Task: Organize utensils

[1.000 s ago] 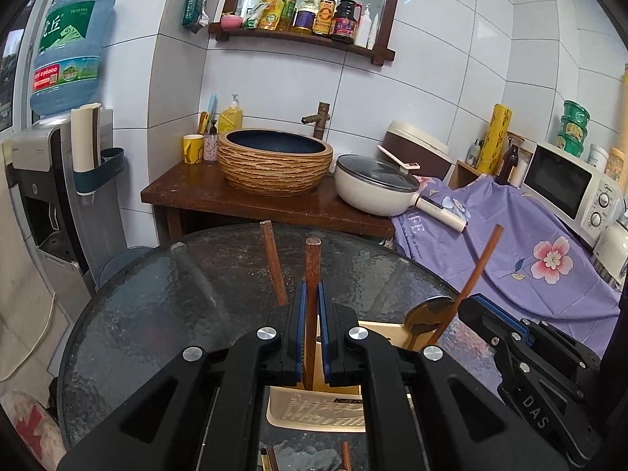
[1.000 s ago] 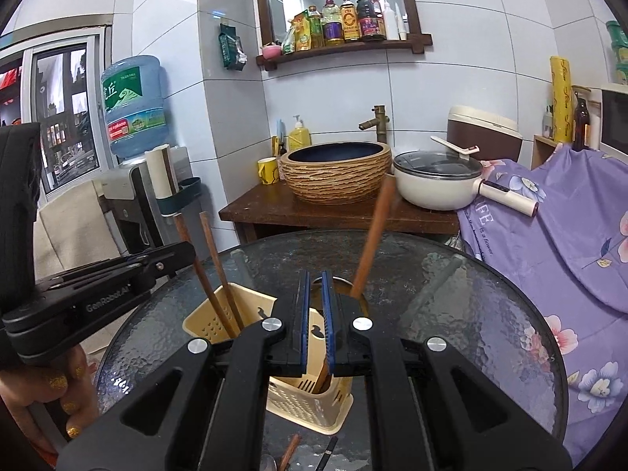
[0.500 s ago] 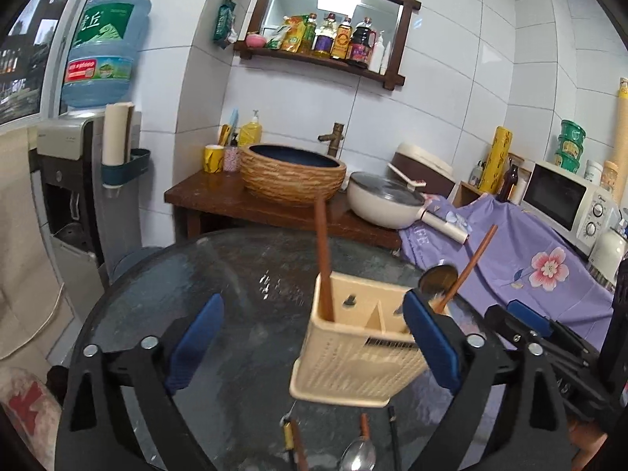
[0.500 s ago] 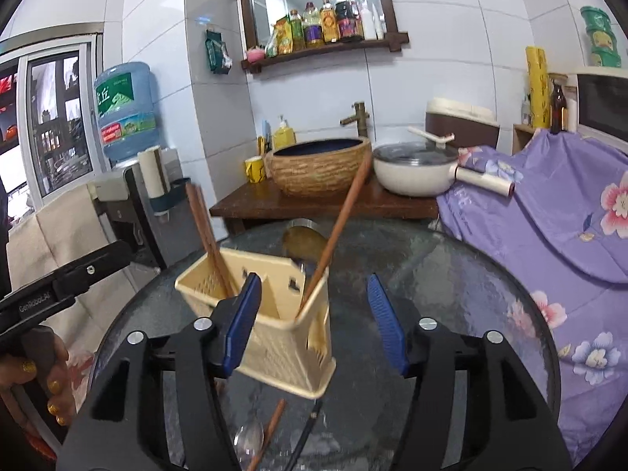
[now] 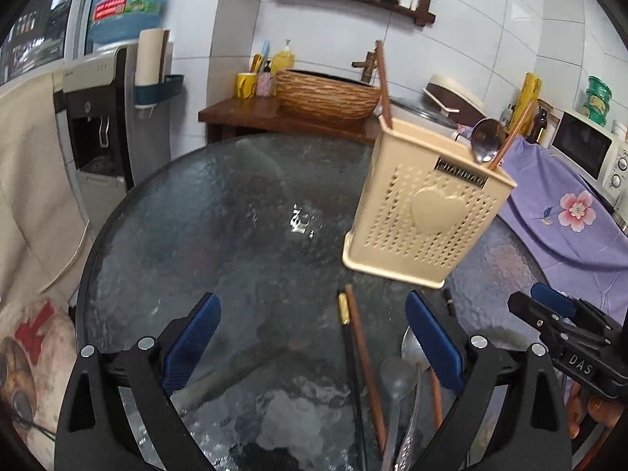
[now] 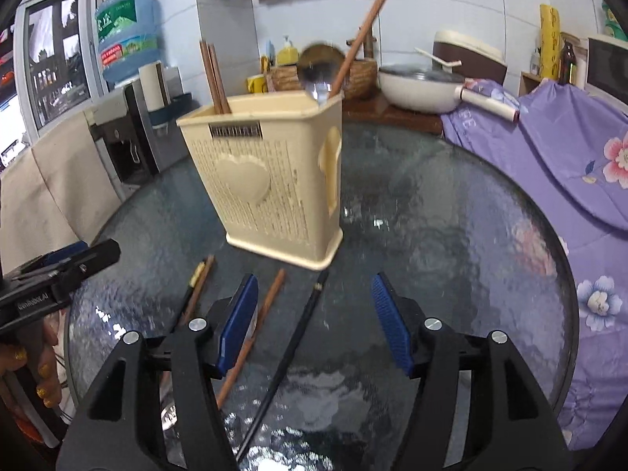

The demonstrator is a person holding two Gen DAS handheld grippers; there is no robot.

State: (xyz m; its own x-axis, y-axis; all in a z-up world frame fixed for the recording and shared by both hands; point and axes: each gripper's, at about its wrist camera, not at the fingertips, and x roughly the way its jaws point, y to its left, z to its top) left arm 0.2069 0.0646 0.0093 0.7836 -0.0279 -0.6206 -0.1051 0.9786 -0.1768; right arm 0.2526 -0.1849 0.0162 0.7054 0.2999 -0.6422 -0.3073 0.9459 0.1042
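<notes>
A cream perforated utensil holder (image 5: pixel 428 204) (image 6: pixel 267 180) stands on the round glass table (image 5: pixel 219 216). It holds brown chopsticks (image 6: pixel 214 78) and a metal spoon (image 6: pixel 318 70) with a wooden handle. My left gripper (image 5: pixel 312 343) is open low over the table, with a black chopstick and a brown chopstick (image 5: pixel 363 357) lying between its fingers. Loose spoons (image 5: pixel 410 357) lie by its right finger. My right gripper (image 6: pixel 316 325) is open above a black chopstick (image 6: pixel 292 353), with nothing pressed. A brown chopstick (image 6: pixel 257 329) lies under its left finger.
Behind the table is a wooden counter with a woven basin (image 5: pixel 325 94) and a white pan (image 6: pixel 420 86). A purple flowered cloth (image 6: pixel 569 157) covers things on the right. A water dispenser (image 5: pixel 106 117) stands on the left. A hand holds the left gripper (image 6: pixel 59 274).
Both grippers were shut on utensils over the holder. They opened, left a chopstick and the wooden-handled spoon standing in it, and dropped back toward the loose utensils on the table.
</notes>
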